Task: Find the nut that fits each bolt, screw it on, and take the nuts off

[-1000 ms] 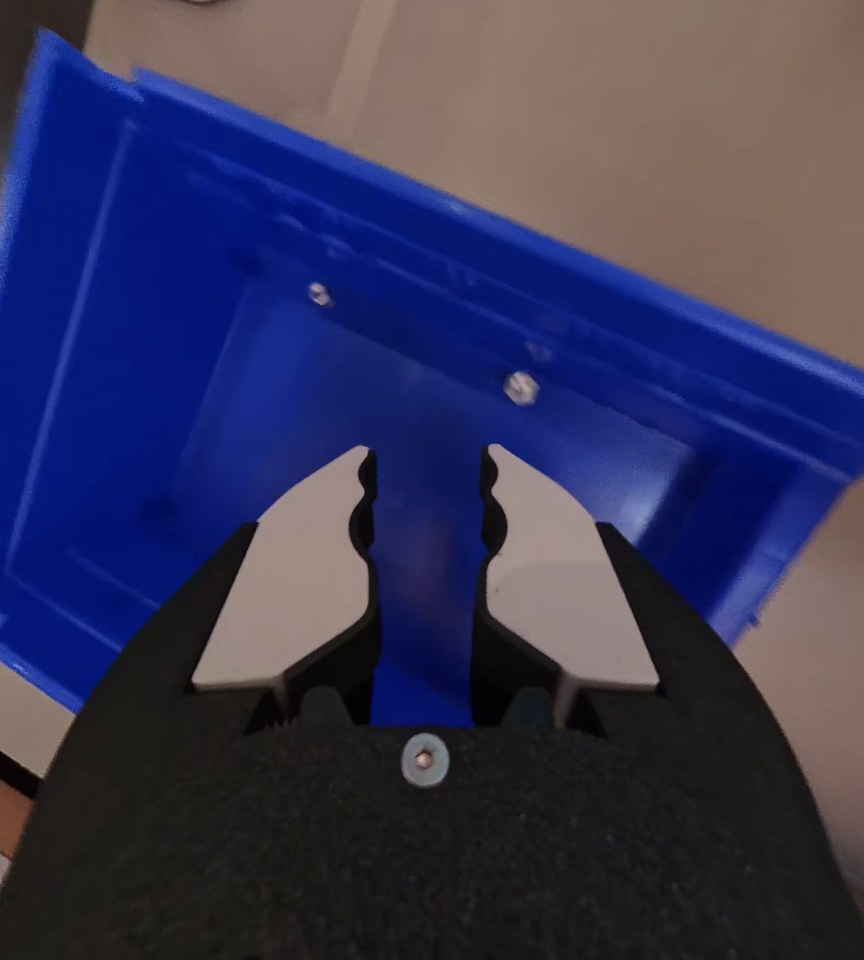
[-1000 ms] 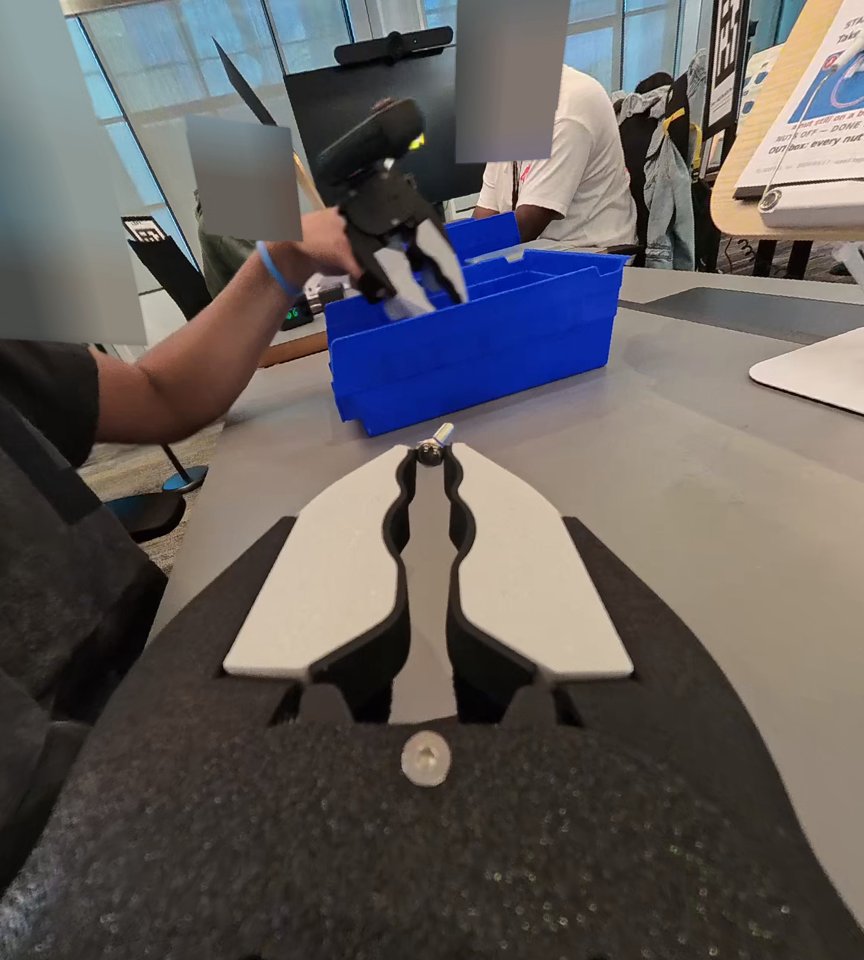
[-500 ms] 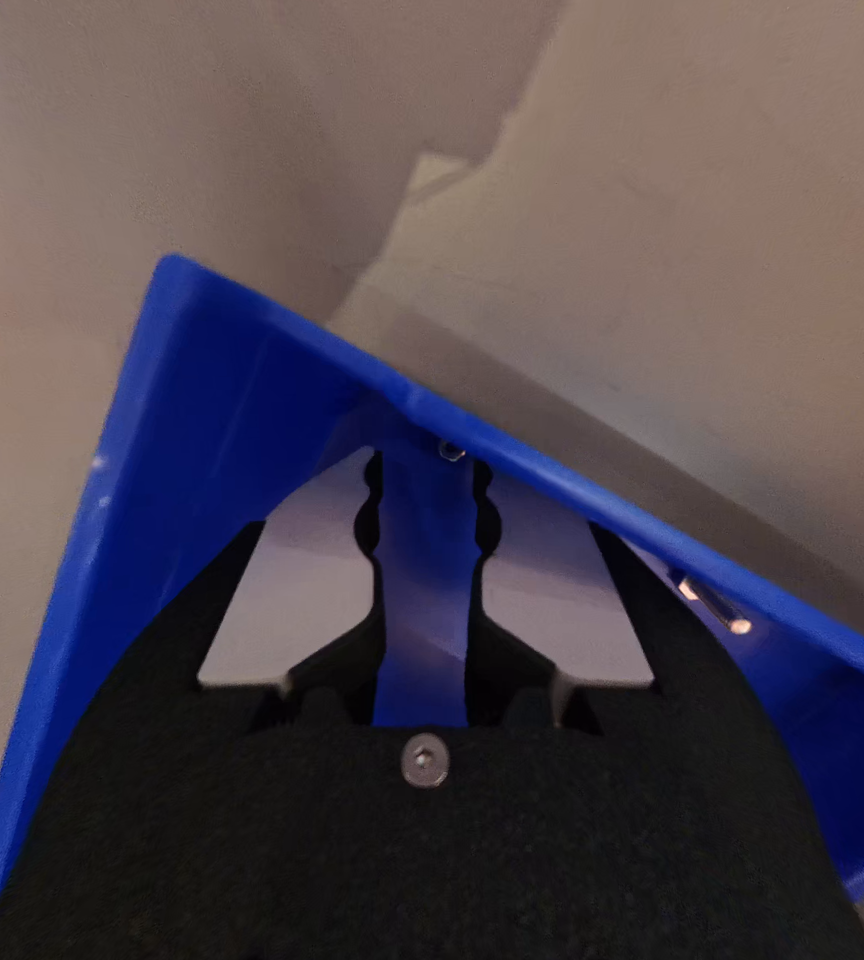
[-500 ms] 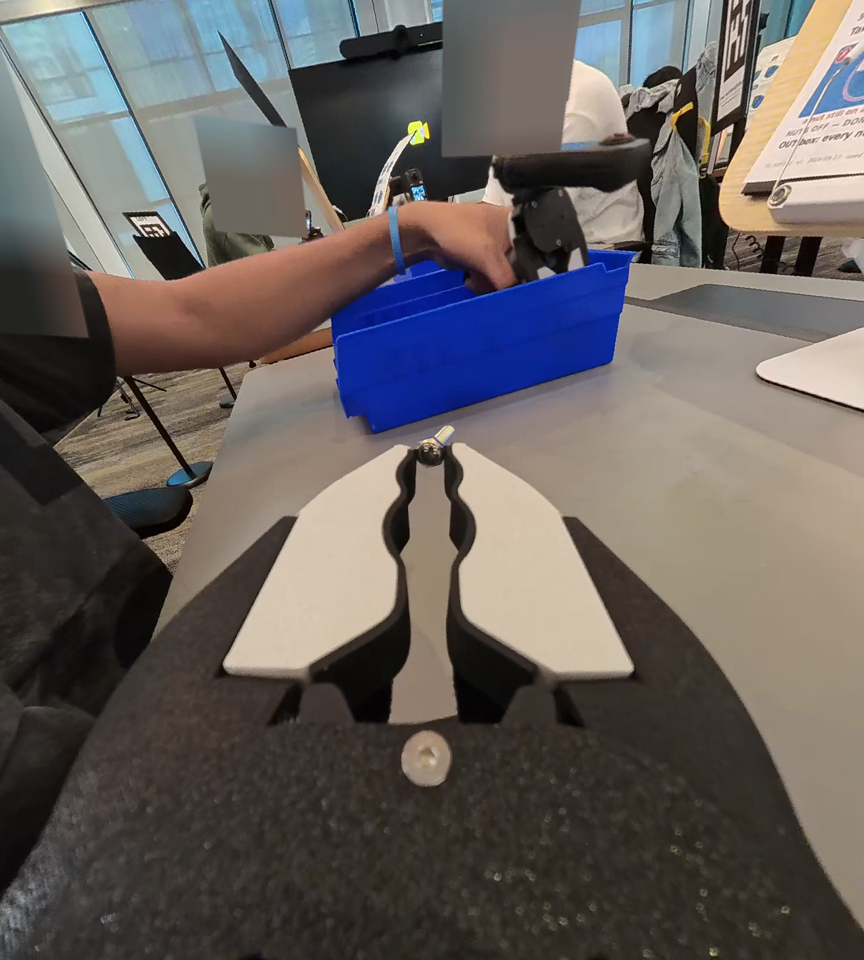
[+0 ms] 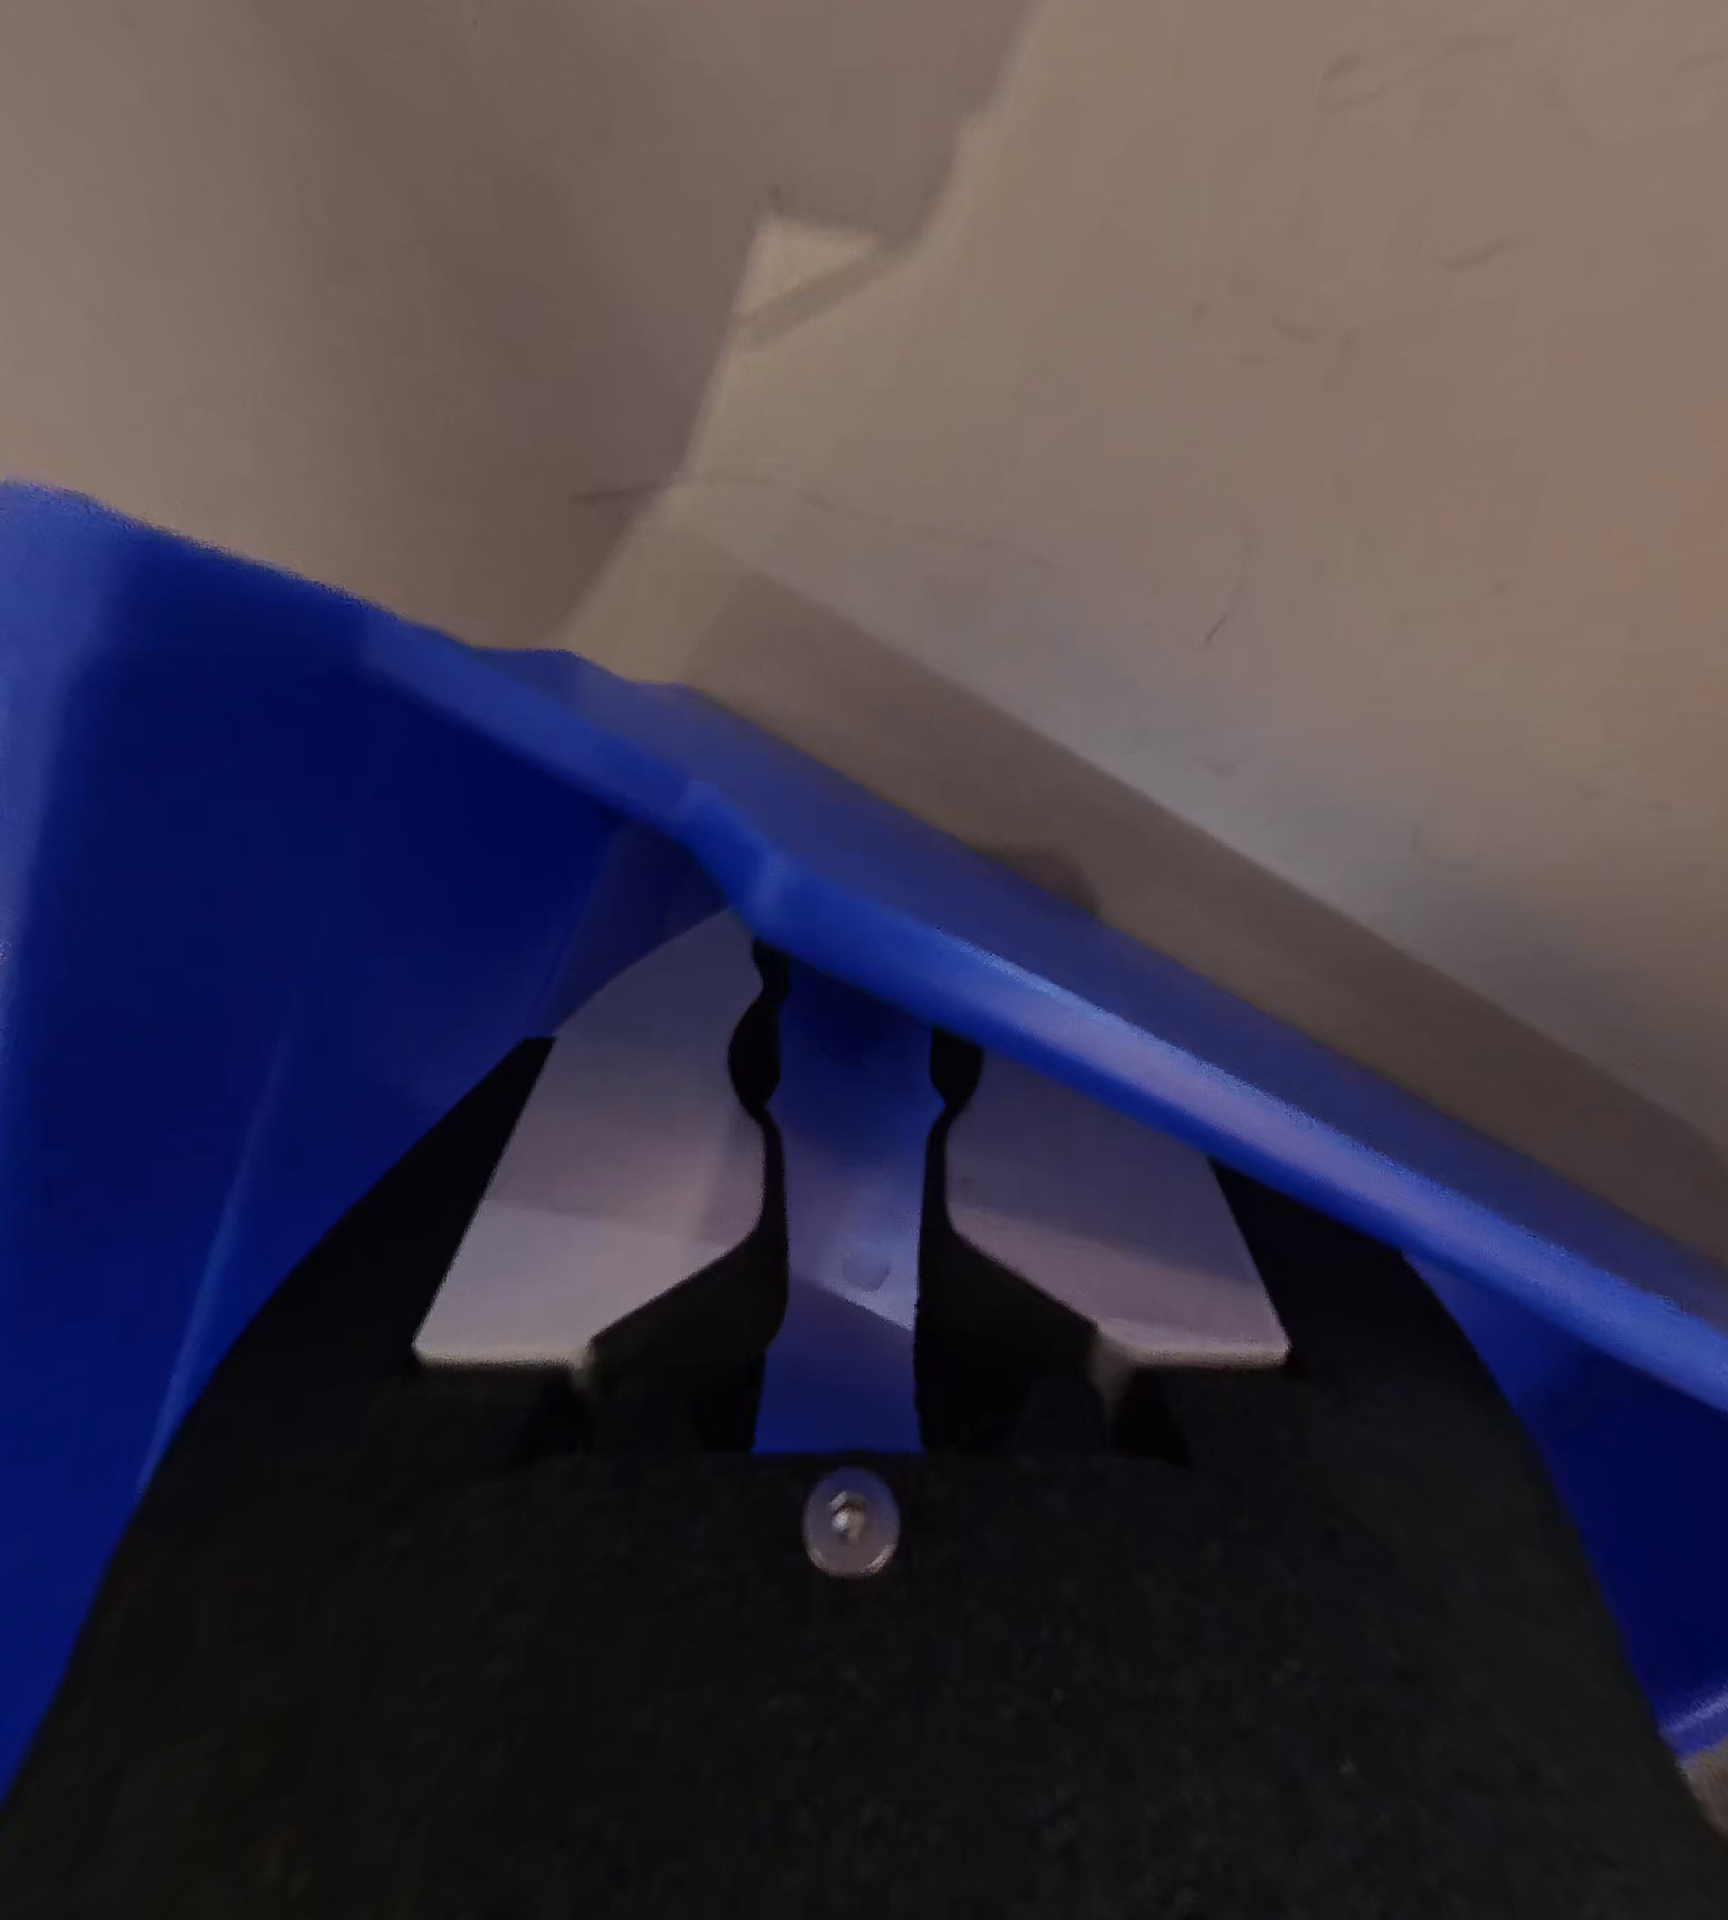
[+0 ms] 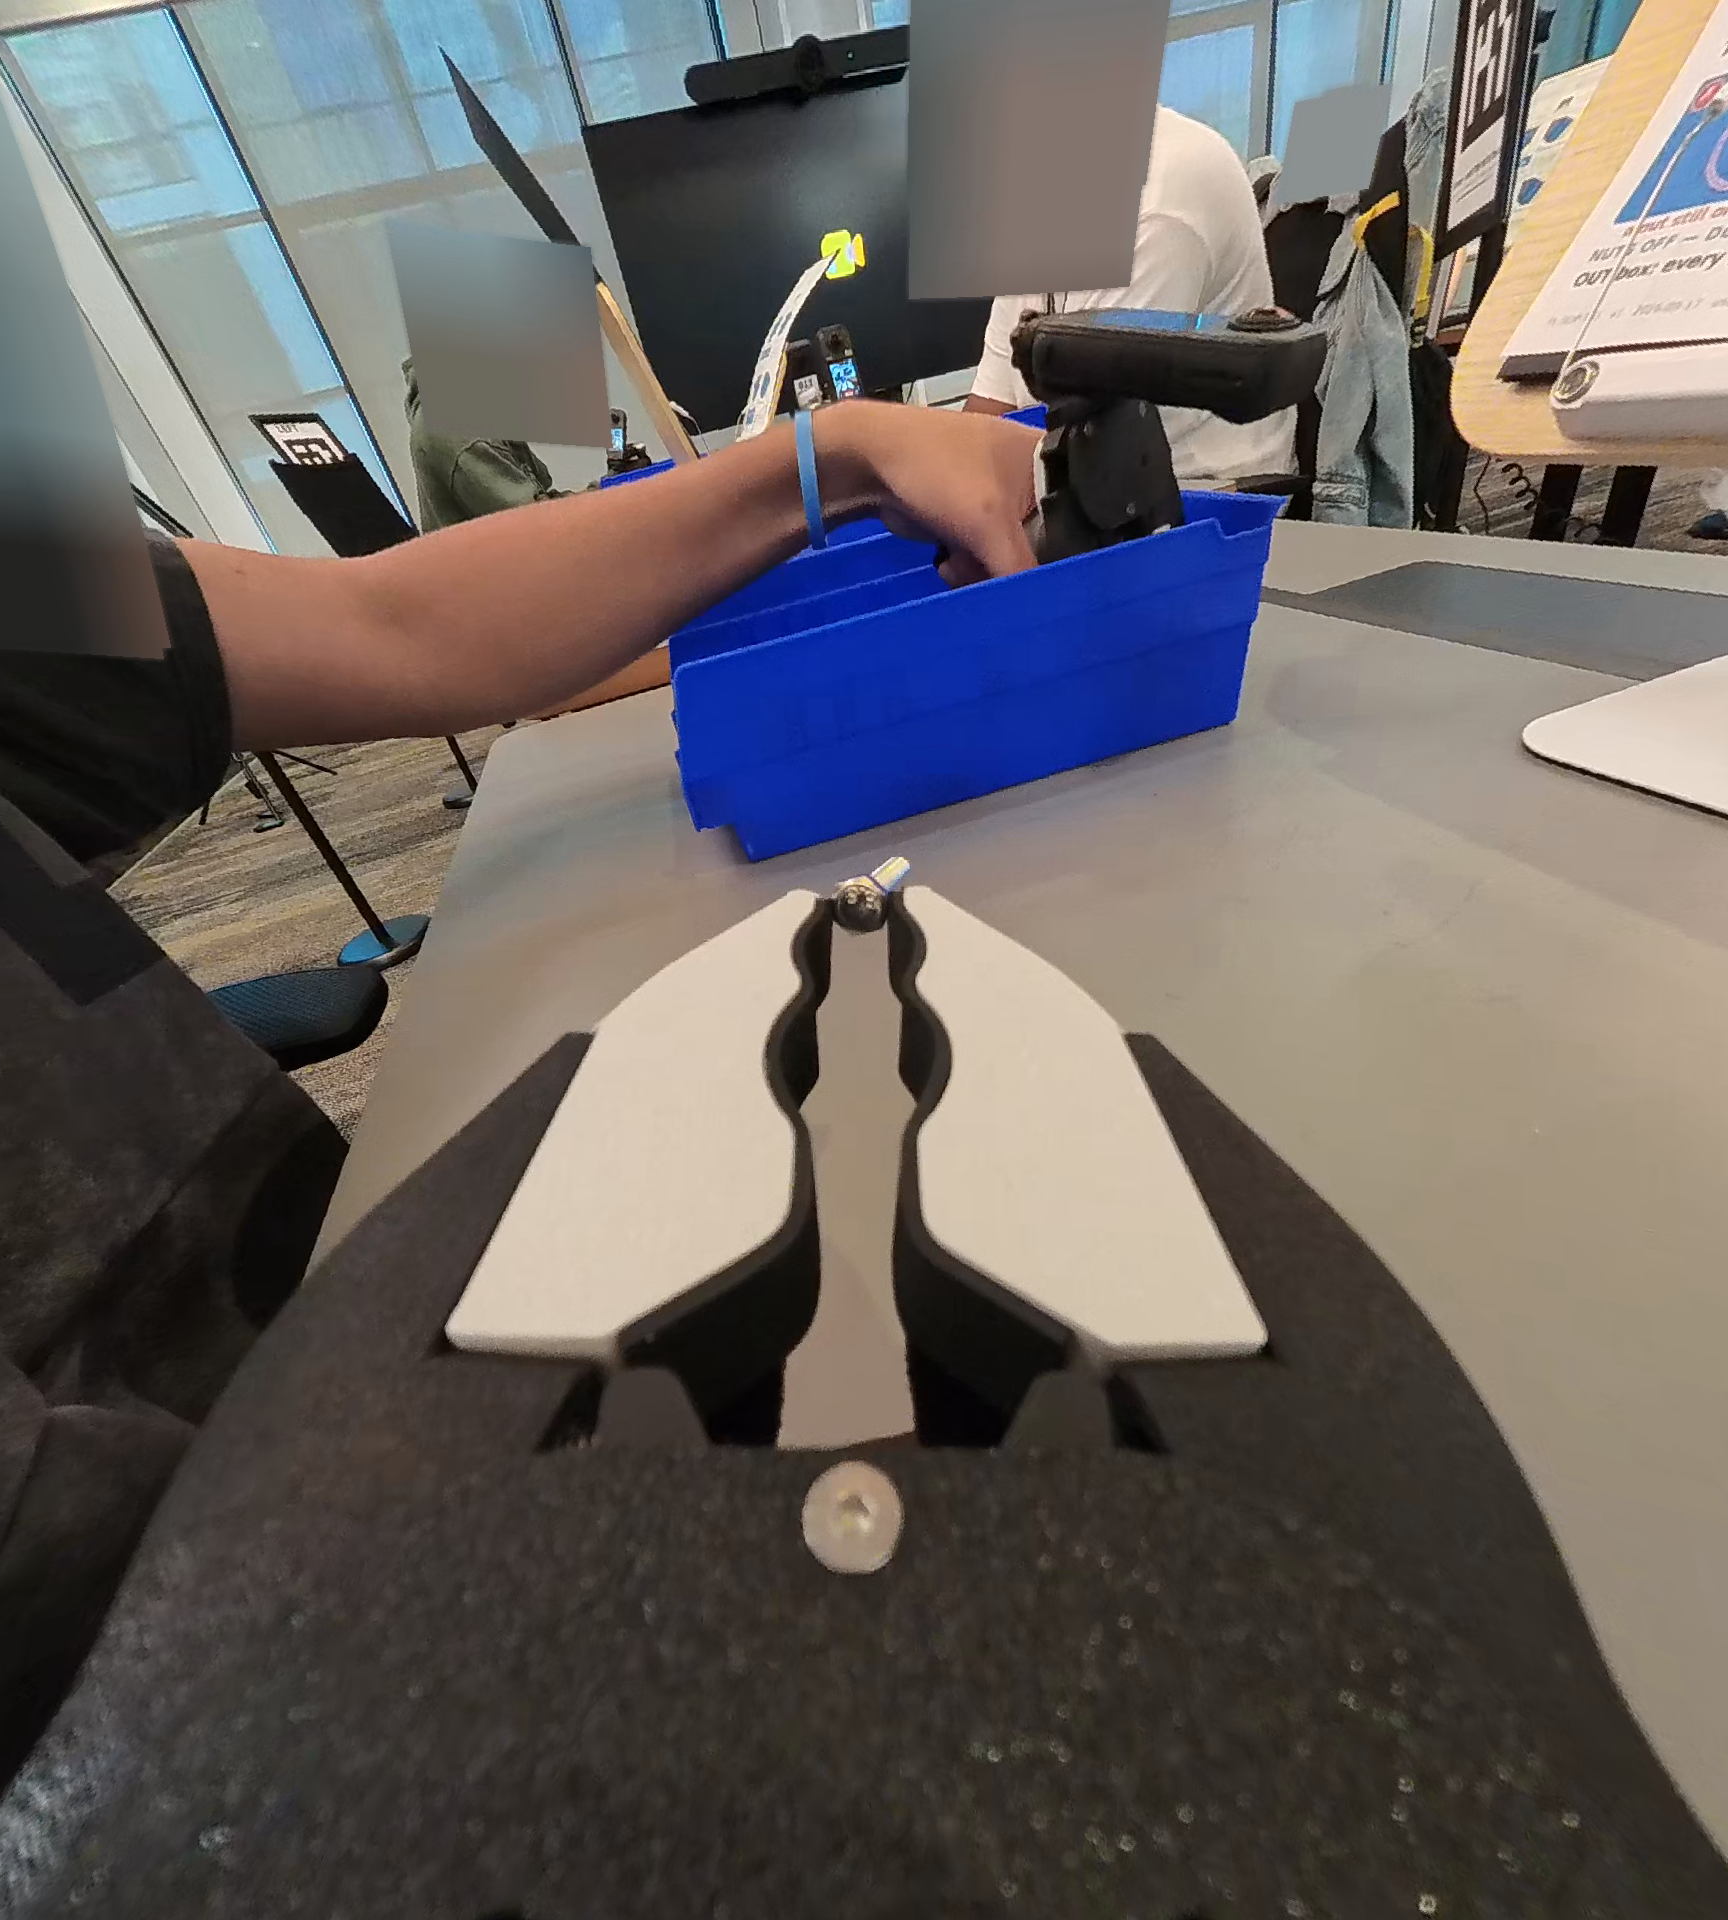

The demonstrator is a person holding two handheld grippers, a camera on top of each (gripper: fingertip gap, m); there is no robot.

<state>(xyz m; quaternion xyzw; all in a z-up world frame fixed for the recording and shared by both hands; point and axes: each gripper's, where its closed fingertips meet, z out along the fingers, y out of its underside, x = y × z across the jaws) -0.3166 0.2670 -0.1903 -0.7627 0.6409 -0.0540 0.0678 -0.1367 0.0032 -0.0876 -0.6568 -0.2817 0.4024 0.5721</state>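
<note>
Right hand-held gripper (image 6: 862, 902) is pinched shut on the bolt (image 6: 868, 896): head nipped between the fingertips, threaded shank poking out past them, long axis pointing forward and a little right, toward the blue bin (image 6: 964, 686) on the grey worktop (image 6: 1462, 1039). It sits low over the near worktop, well apart from the bin. Left hand-held gripper (image 5: 844, 971) is the nearer one to the nuts: nose down inside the bin, at the right-hand end as the right wrist view shows it. Its jaws stand parted with only blue bin floor in the gap, tips tucked under the bin's near rim (image 5: 1099, 997). We can't see a nut in the left view now; the frame is blurred and the tips hide whatever lies ahead of them, so we can't tell which way the target nut lies from the fingers. Our read: the left needs a nut, then has to carry it back to meet the shank end-on. Versus a second ago: the left was up above the bin, with two nuts visible on the floor, and has since dropped in. Half a second ago a nut showed just past its tips and a bolt lay to the right; both are gone from view. Jaw gap unchanged. Right hasn't moved.
</note>
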